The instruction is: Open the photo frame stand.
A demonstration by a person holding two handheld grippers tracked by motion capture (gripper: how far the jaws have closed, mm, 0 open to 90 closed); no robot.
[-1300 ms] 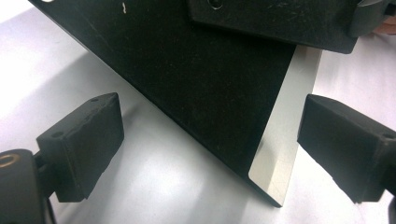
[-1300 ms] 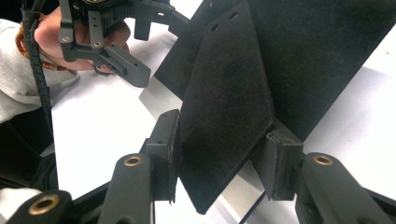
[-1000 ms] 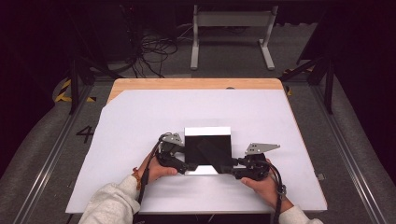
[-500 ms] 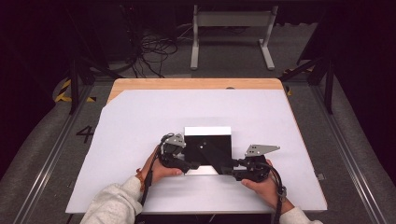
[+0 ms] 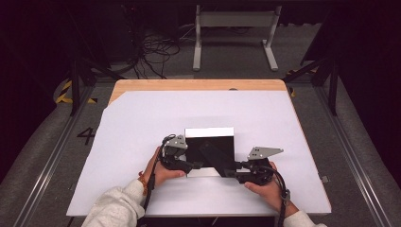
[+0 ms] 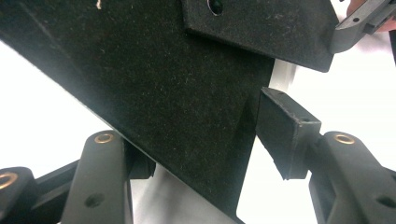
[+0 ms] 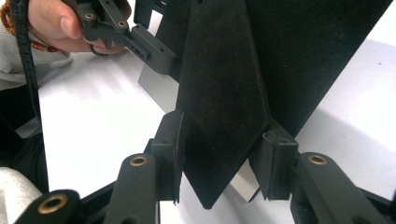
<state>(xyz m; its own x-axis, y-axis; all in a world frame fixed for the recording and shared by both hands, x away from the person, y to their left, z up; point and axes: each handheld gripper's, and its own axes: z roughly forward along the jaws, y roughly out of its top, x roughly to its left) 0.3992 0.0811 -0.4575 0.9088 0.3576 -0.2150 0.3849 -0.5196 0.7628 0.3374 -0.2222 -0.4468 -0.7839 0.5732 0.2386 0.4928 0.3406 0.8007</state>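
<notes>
Right gripper [image 7: 219, 154] has its jaws pinched on the folded corner flap [image 7: 224, 93] of the black felt sheet [image 5: 210, 151], mid-table on the white cover [image 5: 118, 142]. Left gripper [image 6: 205, 154] is half-open w/ the sheet's edge between the jaws, far pad not touching. Fold axis runs diagonal btw my hands; right's the nearer one, both low & level imo

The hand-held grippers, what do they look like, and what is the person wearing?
Each hand-held gripper, left and right, is black with brass-coloured rivets, a grey three-cornered plate on top and a trailing black cable. The person wears light grey sleeves and a beaded wristband.
</notes>
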